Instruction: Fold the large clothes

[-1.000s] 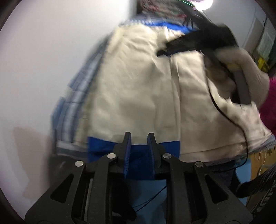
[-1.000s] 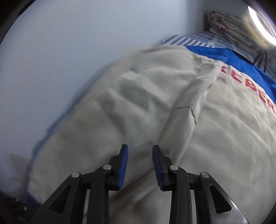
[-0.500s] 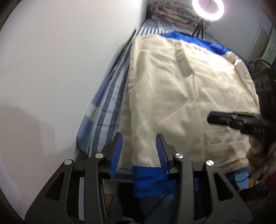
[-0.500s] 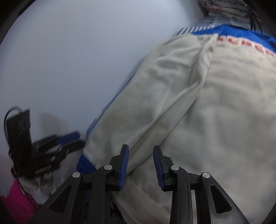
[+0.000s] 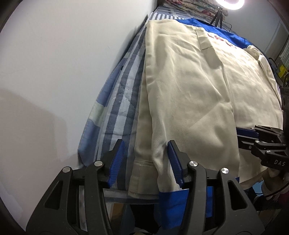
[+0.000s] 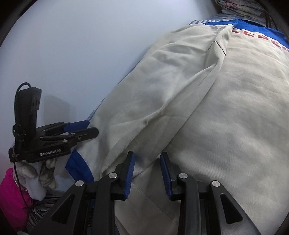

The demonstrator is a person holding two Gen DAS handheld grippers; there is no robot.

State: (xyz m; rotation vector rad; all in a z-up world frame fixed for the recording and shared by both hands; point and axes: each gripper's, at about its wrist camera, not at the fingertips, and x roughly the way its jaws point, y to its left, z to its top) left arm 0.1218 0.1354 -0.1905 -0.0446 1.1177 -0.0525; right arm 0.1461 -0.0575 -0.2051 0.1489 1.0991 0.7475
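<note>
A large cream jacket (image 5: 189, 90) with blue trim and red letters lies spread flat on a bed. My left gripper (image 5: 146, 146) hovers over its near left hem corner. Its jaws are opening, with the cream hem fold lying between them, unpinched. From the right wrist camera, the jacket (image 6: 198, 108) fills the frame. My right gripper (image 6: 147, 157) stands open just above the near hem, a sleeve fold beneath it. The left gripper (image 6: 90, 128) shows at the left there, and the right gripper (image 5: 242, 137) shows at the right edge of the left wrist view.
A blue-and-white striped sheet (image 5: 122, 94) covers the bed, which runs along a white wall (image 5: 54, 72) on the left. A folded patterned quilt (image 5: 189, 7) and a ring light (image 5: 233, 2) stand at the far end. A gloved hand (image 6: 43, 171) with a pink sleeve (image 6: 10, 195) holds the left gripper.
The left jaws have spread apart from the blue hem and shifted toward the jacket's left edge. The right gripper came back from over the jacket to the near hem.
</note>
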